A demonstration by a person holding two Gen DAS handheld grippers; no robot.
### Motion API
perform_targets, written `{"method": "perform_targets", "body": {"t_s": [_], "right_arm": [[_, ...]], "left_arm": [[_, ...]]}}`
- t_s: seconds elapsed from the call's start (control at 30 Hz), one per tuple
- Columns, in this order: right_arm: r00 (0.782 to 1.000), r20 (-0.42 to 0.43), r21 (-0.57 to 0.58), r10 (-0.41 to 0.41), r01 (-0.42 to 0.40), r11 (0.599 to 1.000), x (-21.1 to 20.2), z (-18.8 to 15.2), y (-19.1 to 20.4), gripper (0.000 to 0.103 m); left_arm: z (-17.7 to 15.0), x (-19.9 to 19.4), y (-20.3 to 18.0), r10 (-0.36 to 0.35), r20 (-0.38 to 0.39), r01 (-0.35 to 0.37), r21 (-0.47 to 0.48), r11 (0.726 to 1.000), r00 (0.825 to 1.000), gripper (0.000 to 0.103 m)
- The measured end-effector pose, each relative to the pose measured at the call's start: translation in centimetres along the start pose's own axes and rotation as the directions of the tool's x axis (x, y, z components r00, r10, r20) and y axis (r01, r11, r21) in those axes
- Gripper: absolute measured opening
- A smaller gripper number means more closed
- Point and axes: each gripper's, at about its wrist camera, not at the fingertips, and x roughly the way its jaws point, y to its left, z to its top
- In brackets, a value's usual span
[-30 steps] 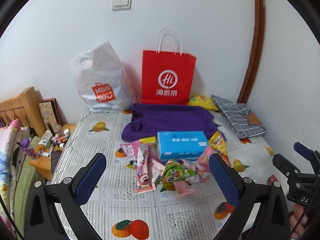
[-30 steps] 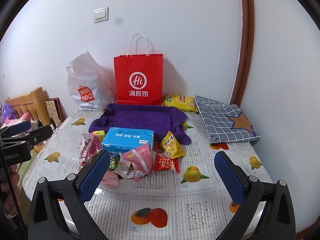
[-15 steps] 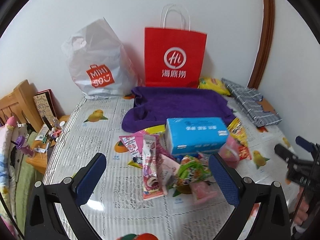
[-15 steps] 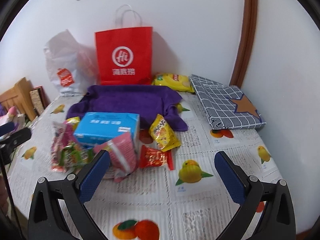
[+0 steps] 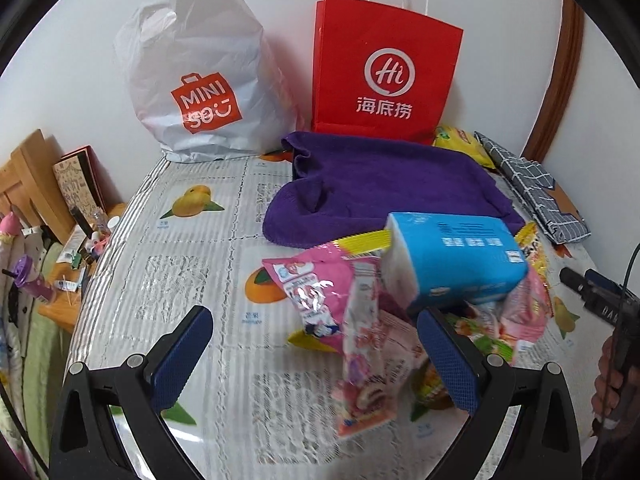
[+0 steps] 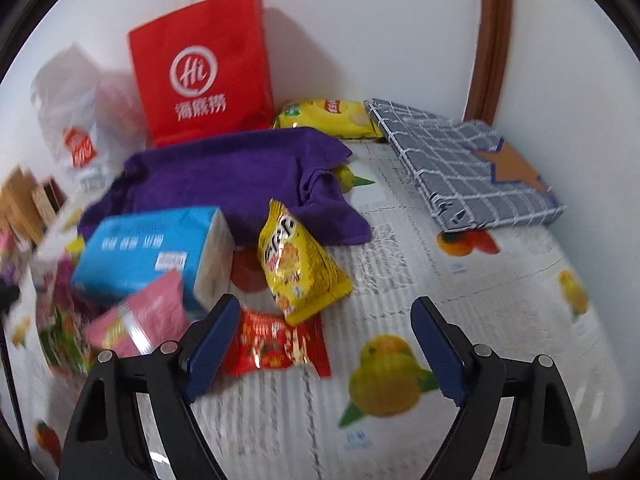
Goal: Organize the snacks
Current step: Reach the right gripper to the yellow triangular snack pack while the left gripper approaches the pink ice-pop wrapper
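Both grippers over the snack heap

The right gripper [image 6: 324,344], jaws just narrowing but spread and empty, has the flat red foil snack packet [image 6: 276,346] touching its left finger; the left gripper [image 5: 316,356] gapes around pink wrappers [image 5: 360,344].

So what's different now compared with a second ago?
Both grippers have dropped closer to the snack pile. The right gripper has just been closing its jaws partway, nothing gripped yet, with the red snack packet just ahead. The left gripper is open and empty. The blue tissue pack, purple cloth and bags haven't moved.
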Motion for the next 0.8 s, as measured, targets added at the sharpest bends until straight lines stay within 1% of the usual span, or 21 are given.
{"method": "perform_targets", "body": {"t_s": [0.07, 0.17, 0.27, 0.37, 0.47, 0.6, 0.67, 0.73, 0.77, 0.8], "right_arm": [[1.000, -0.011, 0.009, -0.008, 0.008, 1.000, 0.9, 0.2, -0.2, 0.087], [0.999, -0.028, -0.015, -0.043, 0.043, 0.999, 2.3, 0.4, 0.2, 0.086], [0.997, -0.038, -0.043, -0.067, 0.065, 0.997, 3.3, 0.5, 0.8, 0.081], [0.998, -0.040, -0.054, -0.055, 0.053, 0.997, 4.2, 0.5, 0.9, 0.081], [0.997, -0.057, -0.074, -0.055, 0.051, 0.996, 5.4, 0.4, 1.2, 0.077], [0.996, -0.072, -0.108, -0.057, 0.049, 0.993, 6.4, 0.2, 2.1, 0.074], [0.995, -0.081, -0.124, -0.051, 0.040, 0.992, 6.8, 0.1, 2.4, 0.068], [0.995, -0.083, -0.136, -0.048, 0.036, 0.990, 7.0, 0.0, 2.7, 0.057], [0.995, -0.081, -0.143, -0.050, 0.038, 0.989, 7.0, 0.0, 2.9, 0.055], [0.996, -0.076, -0.146, -0.052, 0.040, 0.988, 6.9, 0.0, 3.0, 0.048]], "left_arm": [[0.3, 0.8, 0.4, -0.009, -0.007, 0.009, -0.004, 1.000, 1.000, 0.102], [0.6, 2.2, 1.0, -0.039, -0.026, 0.039, -0.022, 0.999, 0.999, 0.102], [0.8, 3.4, 1.2, -0.070, -0.040, 0.070, -0.019, 0.997, 0.997, 0.102], [0.7, 4.3, 0.9, -0.089, -0.046, 0.089, 0.006, 0.996, 0.995, 0.102], [0.6, 5.1, 0.7, -0.104, -0.048, 0.105, 0.023, 0.994, 0.993, 0.102], [0.3, 5.9, 0.7, -0.117, -0.069, 0.118, 0.020, 0.993, 0.991, 0.102], [0.1, 6.1, 0.7, -0.125, -0.078, 0.127, 0.018, 0.992, 0.989, 0.102], [-0.2, 6.3, 0.7, -0.136, -0.086, 0.138, 0.014, 0.990, 0.987, 0.102], [-0.3, 6.4, 0.7, -0.137, -0.093, 0.139, 0.013, 0.990, 0.986, 0.102], [-0.4, 6.5, 0.6, -0.139, -0.096, 0.141, 0.015, 0.990, 0.986, 0.102]]}}
